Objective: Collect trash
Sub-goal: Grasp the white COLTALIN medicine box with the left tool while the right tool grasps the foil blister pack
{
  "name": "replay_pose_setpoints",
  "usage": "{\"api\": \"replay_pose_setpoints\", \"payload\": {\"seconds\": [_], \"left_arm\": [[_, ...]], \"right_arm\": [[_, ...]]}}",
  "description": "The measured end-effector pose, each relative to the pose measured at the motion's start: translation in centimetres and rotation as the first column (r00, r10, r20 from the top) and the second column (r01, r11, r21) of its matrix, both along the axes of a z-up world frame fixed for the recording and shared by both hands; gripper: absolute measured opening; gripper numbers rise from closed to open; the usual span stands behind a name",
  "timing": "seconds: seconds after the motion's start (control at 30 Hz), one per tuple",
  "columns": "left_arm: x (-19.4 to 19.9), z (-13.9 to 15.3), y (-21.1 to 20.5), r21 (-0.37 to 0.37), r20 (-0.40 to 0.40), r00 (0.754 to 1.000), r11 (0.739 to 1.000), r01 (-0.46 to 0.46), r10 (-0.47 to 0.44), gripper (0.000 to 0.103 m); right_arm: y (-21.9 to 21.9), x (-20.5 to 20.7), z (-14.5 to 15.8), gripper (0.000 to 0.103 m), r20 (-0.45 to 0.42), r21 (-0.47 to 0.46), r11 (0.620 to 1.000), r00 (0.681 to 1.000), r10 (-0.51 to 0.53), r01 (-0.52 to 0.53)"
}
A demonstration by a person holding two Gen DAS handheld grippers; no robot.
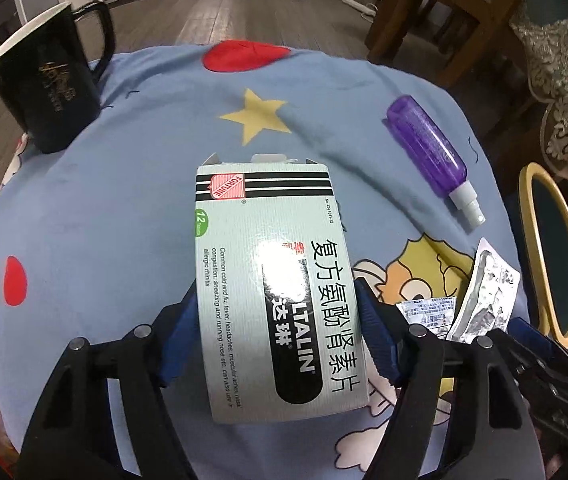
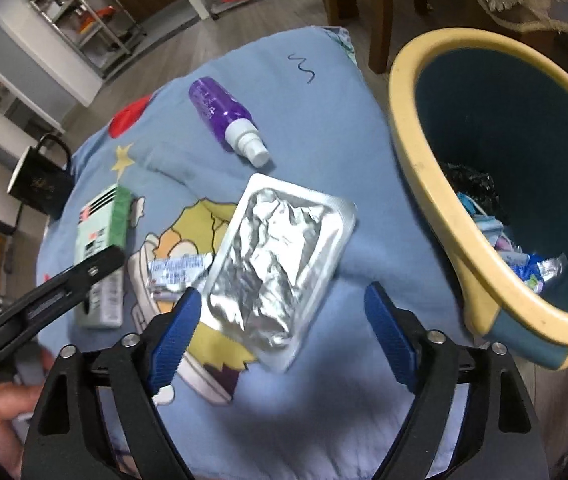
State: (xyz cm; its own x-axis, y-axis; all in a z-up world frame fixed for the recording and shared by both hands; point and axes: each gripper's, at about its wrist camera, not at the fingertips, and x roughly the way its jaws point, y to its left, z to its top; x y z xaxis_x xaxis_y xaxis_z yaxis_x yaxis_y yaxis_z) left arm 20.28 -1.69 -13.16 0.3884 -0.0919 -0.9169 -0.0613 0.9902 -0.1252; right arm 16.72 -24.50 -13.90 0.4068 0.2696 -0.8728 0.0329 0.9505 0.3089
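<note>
Your left gripper (image 1: 279, 344) points steeply down over the cloth (image 1: 123, 200), jaws wide astride the box (image 1: 267, 280), pads beside its edges; grip unclear. Your right gripper (image 2: 284, 336) tilts down too, jaws wide, foil pack (image 2: 279, 264) between them, untouched, beside the bin (image 2: 436, 200).

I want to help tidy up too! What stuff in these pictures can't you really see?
- Medicine box, left wrist view: its near end is partly behind the left gripper; whether the pads press on it is unclear.
- Small wrapper, right wrist view: half hidden under the foil blister pack; print too small.
- Trash bin, right wrist view: cut off by the picture edge; its contents are a dark jumble.
- Black mug, left wrist view: gold writing too blurred.
</note>
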Motion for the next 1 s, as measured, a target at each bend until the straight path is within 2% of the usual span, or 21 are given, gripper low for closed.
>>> {"api": "replay_pose_setpoints", "payload": {"seconds": [0.13, 0.23, 0.37, 0.47, 0.53, 0.57, 0.8, 1.0], "left_arm": [[-1.2, 0.7, 1.1, -0.013, 0.012, 1.0, 1.0, -0.009, 0.009, 0.071], [-1.7, 0.8, 1.8, -0.025, 0.013, 1.0, 0.999, -0.02, 0.021, 0.071], [-1.9, 1.4, 2.2, -0.037, 0.023, 1.0, 0.999, -0.018, 0.019, 0.071], [-1.9, 1.8, 2.4, -0.04, 0.034, 0.999, 0.999, -0.011, 0.012, 0.071], [-2.1, 2.1, 2.6, -0.049, 0.04, 0.999, 0.999, -0.011, 0.013, 0.071], [-2.1, 2.3, 2.6, -0.052, 0.045, 0.999, 0.999, -0.01, 0.012, 0.071], [-2.3, 3.4, 2.2, -0.071, 0.073, 0.997, 0.998, 0.0, 0.006, 0.071], [-1.8, 4.2, 2.0, -0.091, 0.095, 0.995, 0.996, -0.011, 0.019, 0.071]], "right_arm": [[0.9, 1.0, -0.2, 0.094, 0.01, -0.021, 1.0, 1.0, -0.008, 0.008], [2.0, 1.7, -0.2, 0.094, 0.027, -0.057, 0.998, 1.0, 0.001, 0.0], [3.5, 2.3, -0.3, 0.093, 0.058, -0.149, 0.989, 0.998, 0.032, -0.023], [4.5, 2.3, -0.4, 0.084, 0.092, -0.223, 0.973, 0.992, 0.081, -0.059], [4.8, 2.3, -0.2, 0.071, 0.107, -0.238, 0.968, 0.989, 0.102, -0.074], [4.8, 2.3, -0.1, 0.071, 0.11, -0.246, 0.966, 0.988, 0.108, -0.078], [3.6, 1.5, 0.9, 0.069, 0.135, -0.165, 0.983, 0.986, 0.099, -0.076], [2.6, 0.8, 3.2, 0.069, 0.187, -0.073, 0.996, 0.98, 0.072, -0.059]]}}
